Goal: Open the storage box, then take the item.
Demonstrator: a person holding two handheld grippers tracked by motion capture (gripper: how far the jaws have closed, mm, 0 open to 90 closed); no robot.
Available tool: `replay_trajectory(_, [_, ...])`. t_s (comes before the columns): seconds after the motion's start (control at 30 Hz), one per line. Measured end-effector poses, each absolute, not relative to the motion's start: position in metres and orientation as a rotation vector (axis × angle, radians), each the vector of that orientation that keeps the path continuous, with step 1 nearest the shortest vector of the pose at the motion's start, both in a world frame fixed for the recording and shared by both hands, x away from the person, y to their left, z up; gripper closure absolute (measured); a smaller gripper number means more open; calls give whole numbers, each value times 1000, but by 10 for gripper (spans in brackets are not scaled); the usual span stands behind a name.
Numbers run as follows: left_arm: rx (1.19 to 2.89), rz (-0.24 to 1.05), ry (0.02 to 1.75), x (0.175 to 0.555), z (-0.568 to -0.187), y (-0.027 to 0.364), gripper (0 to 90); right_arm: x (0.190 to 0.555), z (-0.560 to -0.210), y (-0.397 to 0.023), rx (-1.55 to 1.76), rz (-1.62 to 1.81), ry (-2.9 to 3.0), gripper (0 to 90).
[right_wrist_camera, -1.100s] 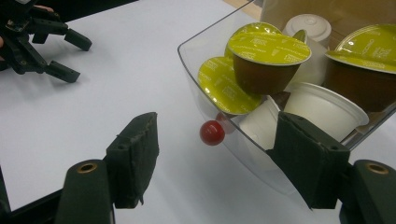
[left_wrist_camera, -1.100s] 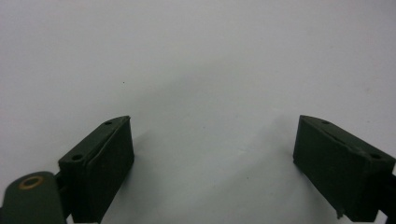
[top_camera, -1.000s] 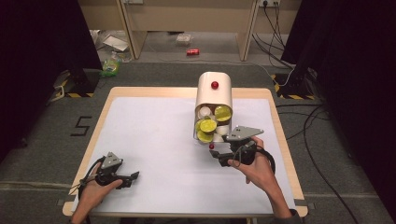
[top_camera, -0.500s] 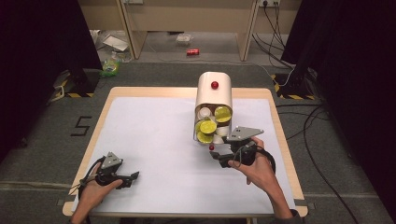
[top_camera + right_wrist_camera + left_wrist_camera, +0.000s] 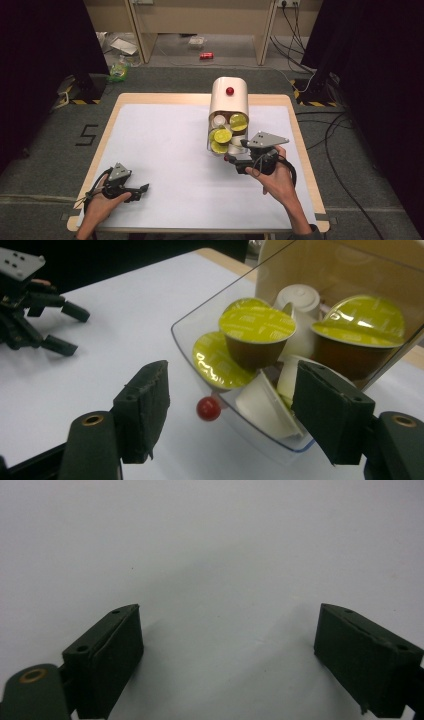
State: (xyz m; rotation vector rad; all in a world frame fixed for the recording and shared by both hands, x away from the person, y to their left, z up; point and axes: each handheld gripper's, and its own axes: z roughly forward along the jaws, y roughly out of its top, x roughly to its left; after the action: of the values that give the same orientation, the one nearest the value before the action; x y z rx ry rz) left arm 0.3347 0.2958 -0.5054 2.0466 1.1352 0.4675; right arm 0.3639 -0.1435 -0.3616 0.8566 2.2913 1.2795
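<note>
A cream capsule dispenser (image 5: 229,102) with a red knob on top stands at the table's far right of centre. Its clear drawer (image 5: 186,336) is pulled out toward me and holds yellow-lidded brown capsules (image 5: 257,324) and white capsules (image 5: 298,297). A small red knob (image 5: 208,409) sits on the drawer's front. My right gripper (image 5: 231,162) is open just in front of that drawer, its jaws either side of the red knob (image 5: 226,159) without touching it. Near the front left corner my left gripper (image 5: 143,193) rests open over bare white tabletop (image 5: 225,555).
The white table (image 5: 165,150) has a wooden rim, and its right edge lies close to my right hand. In the right gripper view the left gripper (image 5: 45,315) shows far off. On the floor beyond the table lie cables, a red can (image 5: 206,55) and litter.
</note>
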Motion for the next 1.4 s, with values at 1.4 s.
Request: replay_trajectory(1.4, [2045,467,1135,335,-505,296,115,396,-367,-103,883,1180,2229,305])
